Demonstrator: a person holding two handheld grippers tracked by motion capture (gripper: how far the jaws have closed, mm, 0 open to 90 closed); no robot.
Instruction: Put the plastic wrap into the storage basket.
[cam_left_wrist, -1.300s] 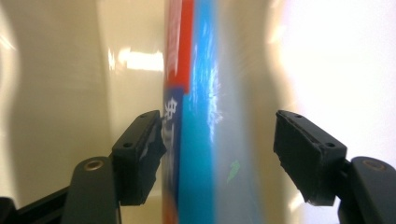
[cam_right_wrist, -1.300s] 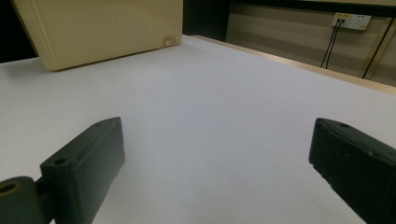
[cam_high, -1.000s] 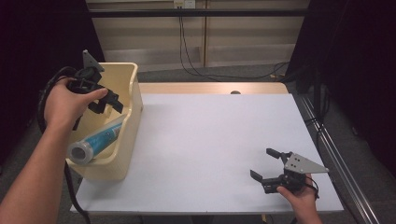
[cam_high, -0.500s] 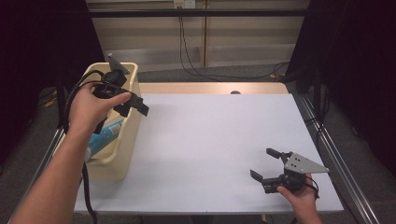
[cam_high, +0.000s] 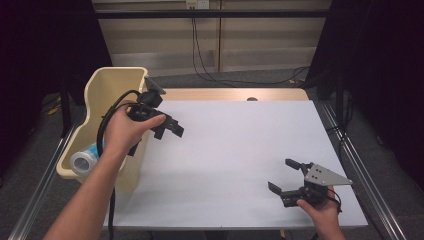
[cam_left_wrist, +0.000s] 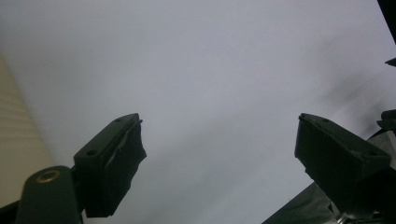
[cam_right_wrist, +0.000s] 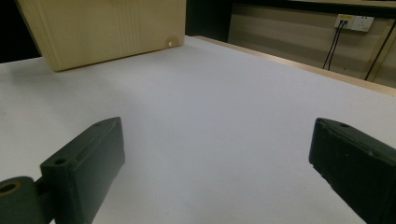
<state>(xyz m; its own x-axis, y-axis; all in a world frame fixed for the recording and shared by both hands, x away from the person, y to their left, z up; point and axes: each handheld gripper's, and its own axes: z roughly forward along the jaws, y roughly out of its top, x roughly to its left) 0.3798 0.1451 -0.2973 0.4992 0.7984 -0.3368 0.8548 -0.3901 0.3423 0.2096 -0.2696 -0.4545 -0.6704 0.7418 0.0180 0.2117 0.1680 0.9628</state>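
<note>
The left tool (cam_high: 167, 126) is hanging over the white surface (cam_high: 240, 150) just beside the cream bin (cam_high: 107, 90), its jaws having just been opening, nothing between them. A blue-capped tube (cam_high: 85, 160) is lying inside the bin. The right tool (cam_high: 290, 176) is resting open, empty, at the surface's near right corner. Cables are running down the beige wall panel (cam_high: 260, 30) behind.

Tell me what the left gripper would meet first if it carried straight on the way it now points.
Most likely the bare white table top. The left gripper has open, empty jaws that have just been opening, and it points out over the table, away from the cream bin. How steeply it angles down is hard to judge.
</note>
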